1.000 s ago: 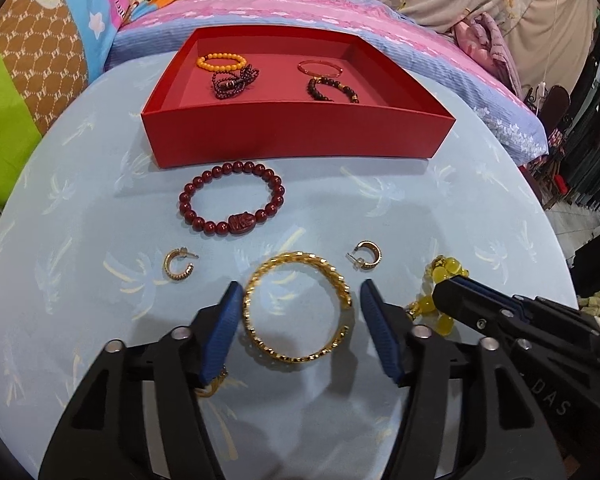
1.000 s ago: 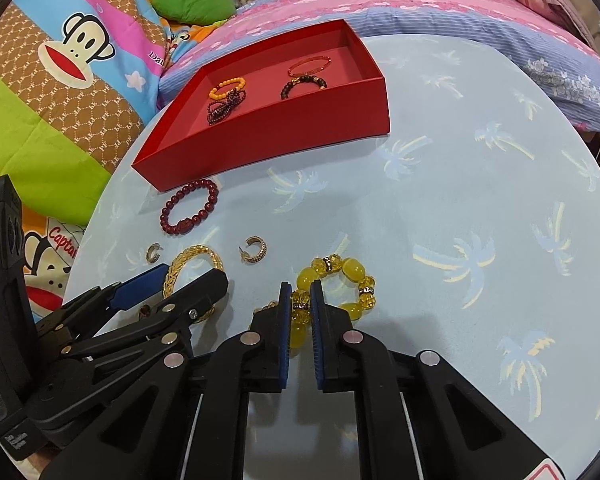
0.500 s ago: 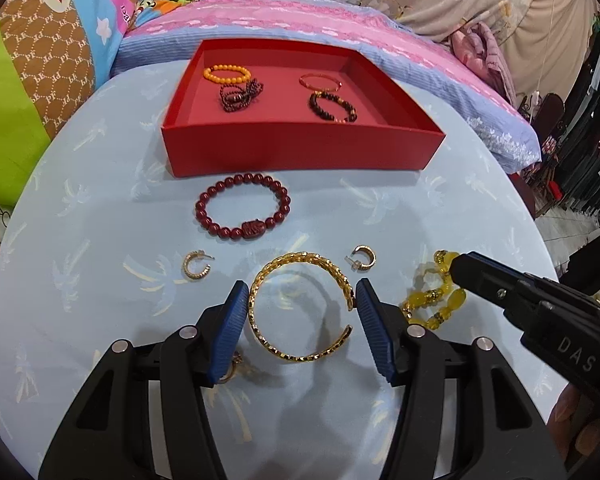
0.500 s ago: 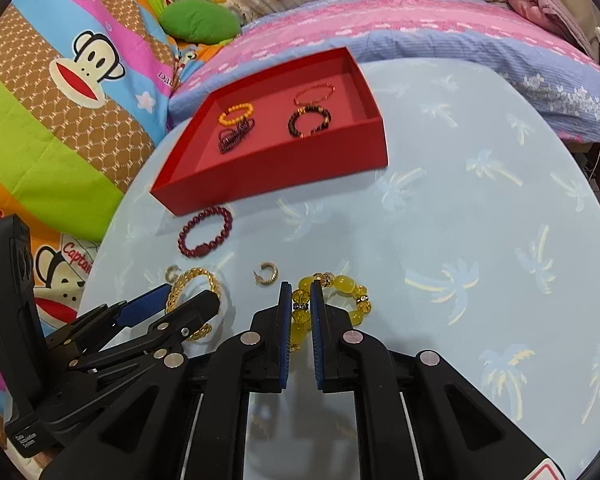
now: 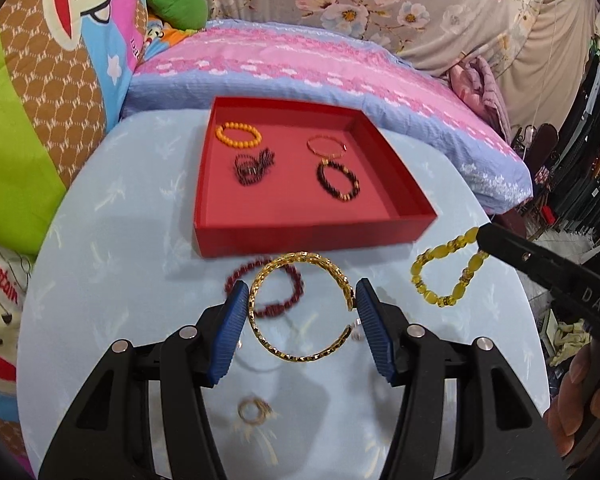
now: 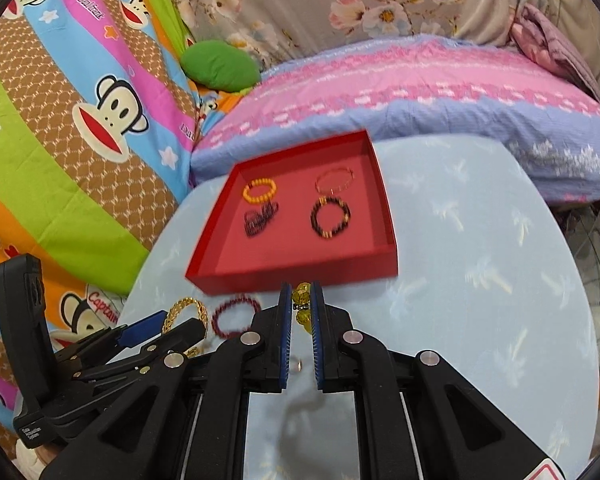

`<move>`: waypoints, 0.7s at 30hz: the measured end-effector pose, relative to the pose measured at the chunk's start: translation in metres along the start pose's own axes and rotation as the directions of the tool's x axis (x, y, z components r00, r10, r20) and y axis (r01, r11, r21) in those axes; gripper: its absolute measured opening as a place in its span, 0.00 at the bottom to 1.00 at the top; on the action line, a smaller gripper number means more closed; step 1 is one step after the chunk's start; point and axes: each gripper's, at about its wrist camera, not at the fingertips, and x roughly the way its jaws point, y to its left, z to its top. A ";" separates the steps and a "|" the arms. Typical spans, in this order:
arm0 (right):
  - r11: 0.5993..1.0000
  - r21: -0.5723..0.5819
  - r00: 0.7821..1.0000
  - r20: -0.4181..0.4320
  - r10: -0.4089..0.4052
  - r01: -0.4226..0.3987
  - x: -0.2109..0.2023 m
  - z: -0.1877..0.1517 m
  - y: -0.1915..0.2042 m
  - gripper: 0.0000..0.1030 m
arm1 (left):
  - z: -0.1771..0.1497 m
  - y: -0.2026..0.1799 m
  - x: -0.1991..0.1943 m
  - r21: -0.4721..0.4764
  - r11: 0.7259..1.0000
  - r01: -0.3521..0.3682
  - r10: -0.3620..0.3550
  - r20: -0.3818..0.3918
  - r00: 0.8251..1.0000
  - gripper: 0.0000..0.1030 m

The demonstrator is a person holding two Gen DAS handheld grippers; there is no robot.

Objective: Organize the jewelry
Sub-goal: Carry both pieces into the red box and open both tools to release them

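My left gripper (image 5: 299, 300) is shut on a gold bangle (image 5: 300, 308) and holds it above the table, in front of the red tray (image 5: 312, 232). My right gripper (image 6: 301, 304) is shut on a yellow bead bracelet (image 6: 301, 300), lifted; the bracelet hangs from it in the left wrist view (image 5: 446, 272). The tray holds an orange bead bracelet (image 5: 238, 136), a dark tangled bracelet (image 5: 254, 166), a thin gold bangle (image 5: 326, 146) and a dark bead bracelet (image 5: 338, 180). A dark red bead bracelet (image 5: 278, 292) lies on the table under the bangle.
A small gold hoop earring (image 5: 254, 410) lies on the pale blue round table (image 5: 120, 240), another (image 5: 356, 330) is partly hidden by my left finger. A pink and blue pillow (image 6: 420, 92) and colourful bedding (image 6: 80, 100) border the table behind and left.
Both grippers have risen off the table with their pieces and moved toward the tray: the gold bangle is now gripped and lifted, the yellow bracelet hangs in the air.
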 end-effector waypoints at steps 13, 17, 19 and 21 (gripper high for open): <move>0.998 -0.013 0.998 0.005 0.060 -0.060 0.065 0.072 0.024 0.09 | 0.069 0.012 0.051 0.014 1.000 -0.005 0.005 0.020 1.000 0.51; 0.999 0.016 0.997 -0.049 0.052 -0.051 0.099 0.067 0.015 0.09 | 0.070 0.014 0.080 0.027 0.999 -0.025 0.025 -0.020 0.999 0.51; 0.999 0.024 0.997 -0.076 0.031 -0.029 0.111 0.061 0.007 0.09 | 0.068 0.015 0.091 0.029 0.999 -0.028 0.029 -0.042 0.999 0.51; 0.999 0.037 0.995 -0.103 0.010 -0.007 0.121 0.053 -0.005 0.09 | 0.065 0.016 0.098 0.032 0.999 -0.030 0.032 -0.056 0.998 0.51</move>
